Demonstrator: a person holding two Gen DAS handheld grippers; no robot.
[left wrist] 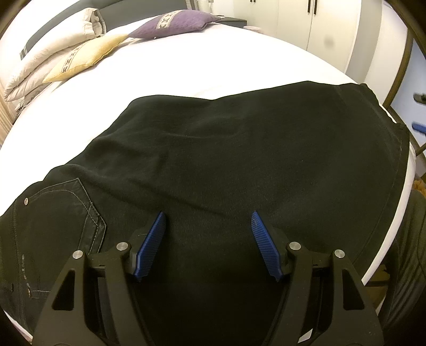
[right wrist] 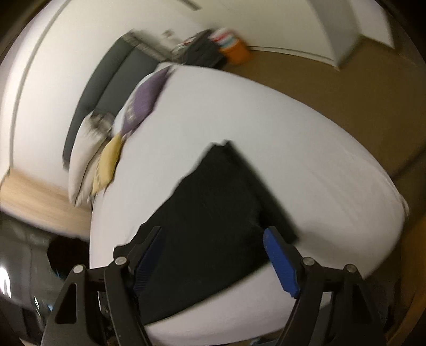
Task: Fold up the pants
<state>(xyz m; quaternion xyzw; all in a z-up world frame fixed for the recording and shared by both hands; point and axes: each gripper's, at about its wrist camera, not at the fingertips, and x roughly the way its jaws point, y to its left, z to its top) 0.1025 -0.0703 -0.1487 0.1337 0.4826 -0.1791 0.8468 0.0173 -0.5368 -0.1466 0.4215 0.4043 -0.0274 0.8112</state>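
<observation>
left wrist view low over the pants [left wrist: 226, 159], right wrist view higher, tilted; both toward the pillows [left wrist: 85, 56]

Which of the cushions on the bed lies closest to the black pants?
The yellow cushion; the purple cushion and white pillows lie farther from the pants.

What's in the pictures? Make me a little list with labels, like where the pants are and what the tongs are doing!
pants: black pants spread flat on the bed, back pocket showing
bed: white sheet
pillows: purple cushion, yellow cushion, both at the head of the bed
left tongs: left tongs open, just above the pants, holding nothing
right tongs: right tongs open, higher above the bed, holding nothing; view blurred
</observation>
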